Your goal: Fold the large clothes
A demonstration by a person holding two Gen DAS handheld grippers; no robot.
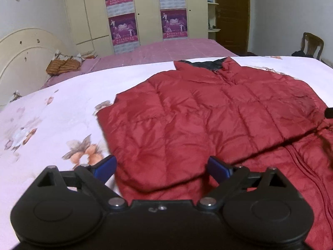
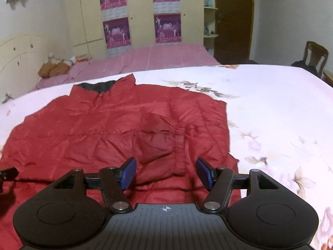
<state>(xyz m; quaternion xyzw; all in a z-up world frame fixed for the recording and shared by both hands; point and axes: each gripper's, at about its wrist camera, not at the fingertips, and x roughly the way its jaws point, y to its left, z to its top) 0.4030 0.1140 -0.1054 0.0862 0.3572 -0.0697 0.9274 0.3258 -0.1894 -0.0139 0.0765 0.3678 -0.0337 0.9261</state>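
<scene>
A red quilted down jacket [image 1: 199, 112] with a dark collar lining lies flat on the white floral bedspread [image 1: 52, 116]. Both sleeves are folded in across its front. My left gripper [image 1: 162, 167] is open and empty, its blue pads [image 1: 107, 166] on either side of the folded left sleeve's end. In the right wrist view the jacket [image 2: 104, 129] fills the left and middle. My right gripper [image 2: 166, 171] is open and empty, over the elastic cuff [image 2: 179, 137] of the folded right sleeve. The left gripper's edge [image 2: 7, 173] shows at far left.
A second bed with a pink cover [image 1: 166, 50] stands behind, with a cream headboard [image 1: 22, 56] and a brown bundle [image 1: 62, 65] at its left. A wardrobe with purple posters [image 1: 122, 28], a brown door [image 1: 231, 14] and a wooden chair [image 2: 315, 55] line the back.
</scene>
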